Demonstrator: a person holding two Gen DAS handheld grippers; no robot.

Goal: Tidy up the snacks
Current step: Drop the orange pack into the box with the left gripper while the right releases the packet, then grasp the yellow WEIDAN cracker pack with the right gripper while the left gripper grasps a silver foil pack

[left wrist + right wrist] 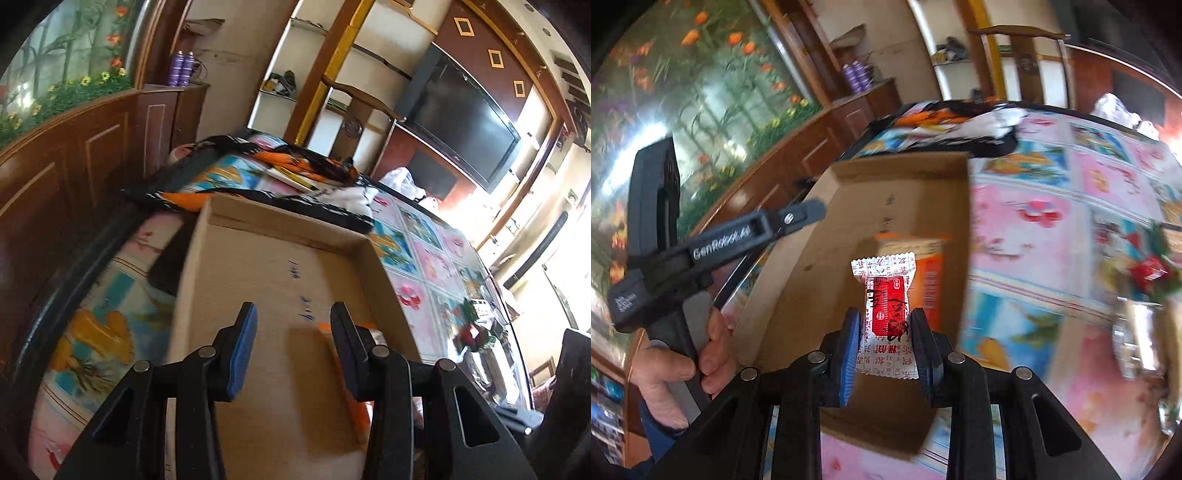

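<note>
A shallow cardboard box [258,266] lies on a table with a flowered cloth; it also shows in the right wrist view [827,236]. An orange snack packet [931,273] lies inside it, at the right side, and shows partly behind my left finger [360,413]. My left gripper [293,314] is open and empty above the box floor. My right gripper [884,325] is shut on a white and red wrapped snack [886,306], held over the box just in front of the orange packet. The left gripper [803,214] shows from the side at the box's left wall.
More snacks in red and green wrappers [1148,273] lie on the cloth [1052,206] to the right, beside a shiny jar [1137,339]. Orange and black bags [295,166] lie behind the box. A wooden cabinet [74,155] stands at the left, a television [465,118] at the far wall.
</note>
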